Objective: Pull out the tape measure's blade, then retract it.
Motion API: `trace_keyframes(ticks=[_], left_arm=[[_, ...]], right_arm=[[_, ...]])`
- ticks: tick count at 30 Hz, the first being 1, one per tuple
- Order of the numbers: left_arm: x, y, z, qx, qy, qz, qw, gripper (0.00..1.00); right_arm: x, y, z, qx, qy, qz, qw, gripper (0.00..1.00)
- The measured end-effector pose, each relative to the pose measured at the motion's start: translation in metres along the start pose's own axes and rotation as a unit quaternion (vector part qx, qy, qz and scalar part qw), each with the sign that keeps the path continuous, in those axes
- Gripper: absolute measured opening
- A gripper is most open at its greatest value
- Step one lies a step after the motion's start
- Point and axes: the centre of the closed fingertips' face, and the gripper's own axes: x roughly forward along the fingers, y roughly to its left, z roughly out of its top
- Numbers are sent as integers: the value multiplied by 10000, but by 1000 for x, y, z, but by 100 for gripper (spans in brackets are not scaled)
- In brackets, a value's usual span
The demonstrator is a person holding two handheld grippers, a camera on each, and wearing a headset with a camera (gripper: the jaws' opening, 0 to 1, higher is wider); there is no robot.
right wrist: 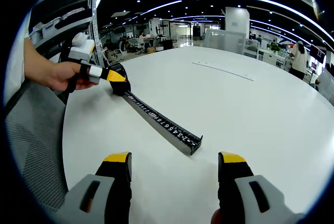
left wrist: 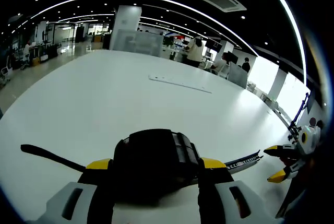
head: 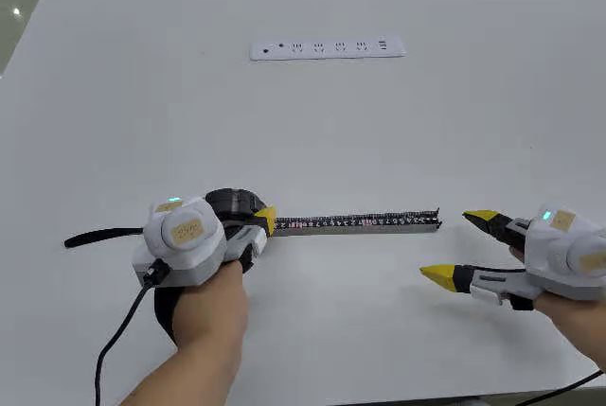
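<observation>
- Left gripper [head: 254, 228]: clamped on the tape measure case [head: 232, 203], one jaw on each flank.
- Right gripper [head: 459, 245]: jaws spread wide, holding nothing; well to the right of the case, just past the blade's far end and clear of it.
- Tape measure case: black, resting on the white table [head: 331, 132]; black wrist strap [head: 95, 236] lying out to its left.
- Blade [head: 360, 222]: drawn rightward from the case mouth, flat on the table; hook [head: 437, 219] at the end farthest from the case, free.
- Power strip [head: 327, 47]: well beyond the case, clear of the work.
- Step in hand, by judgement: pull-out done, retraction due. Best done with the case pinned level, the blade in line with the case mouth, and the hook lightly pinched by the right gripper and fed back slowly. Risk of whip and a hard snap at the case if let run free.
</observation>
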Motion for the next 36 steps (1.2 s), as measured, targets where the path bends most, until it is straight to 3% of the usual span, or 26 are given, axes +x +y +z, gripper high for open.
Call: trace_keyframes(ticks=[4,16,27,29,31,36], left_arm=[[0,0,0,-3,-7,9,10000,63],[1,0,-1,-44,-9,-14,10000,63],[2,0,-2,-82,2,-50,10000,63],[2,0,-2,-58,2,-58,10000,63],[2,0,-2,-44,7,-55,10000,63],[3,0,-3,-22,23,-52,10000,63]], right_arm=[[6,-2,1,-223,36,92,9997,56],[16,-6,1,-390,198,354,9984,32],[26,-13,5,-598,241,497,9967,26],[27,-15,5,-782,281,572,9949,24],[29,-8,6,-969,276,820,9915,20],[31,-11,6,-1051,334,877,9900,17]])
